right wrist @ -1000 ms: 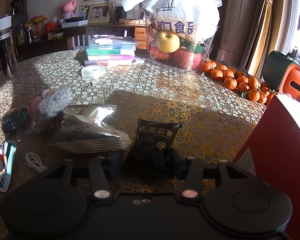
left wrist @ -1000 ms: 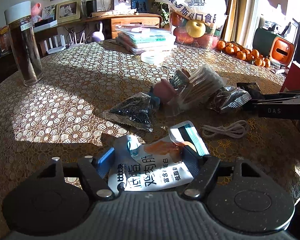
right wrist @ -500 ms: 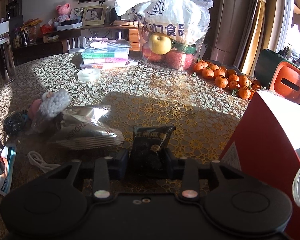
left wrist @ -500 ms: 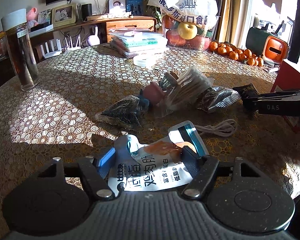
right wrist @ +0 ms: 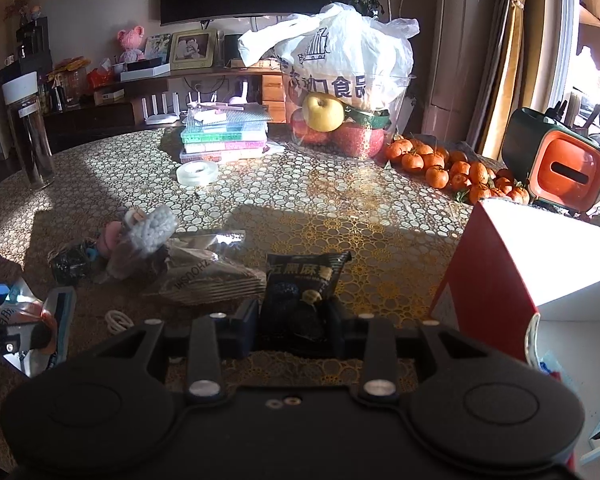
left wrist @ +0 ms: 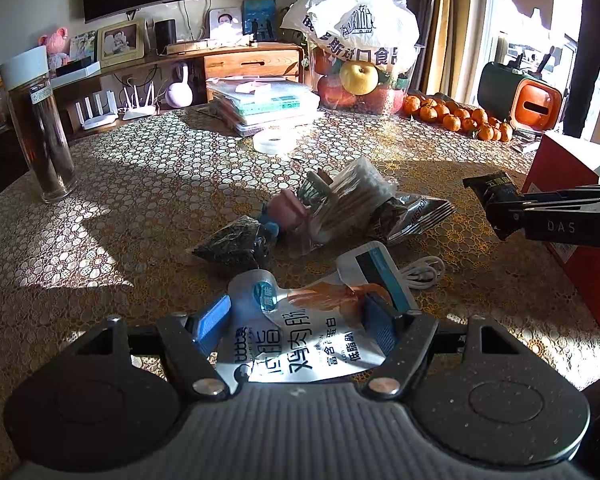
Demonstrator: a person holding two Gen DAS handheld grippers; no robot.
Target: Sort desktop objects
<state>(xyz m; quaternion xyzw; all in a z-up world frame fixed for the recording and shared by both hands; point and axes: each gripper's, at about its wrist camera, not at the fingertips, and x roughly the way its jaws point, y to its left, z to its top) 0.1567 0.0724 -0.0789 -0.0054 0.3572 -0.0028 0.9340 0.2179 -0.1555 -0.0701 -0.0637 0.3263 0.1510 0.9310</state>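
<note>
Two snack packets held, one in each gripper

The white chicken pouch (left wrist: pixel 300 340) is clamped in the left gripper (left wrist: pixel 296 320) near the table's (left wrist: pixel 140 200) front edge; the black sesame packet (right wrist: pixel 300 292) is pinched by the right gripper (right wrist: pixel 294 326), apparently raised for carrying to the red box (right wrist: pixel 500 280) at right.

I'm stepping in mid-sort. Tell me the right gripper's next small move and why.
Probably carry the black snack packet rightward over the open red box before releasing. The right gripper is shut on the packet, which is lifted off the table, and the box's white interior sits just to its right.
</note>
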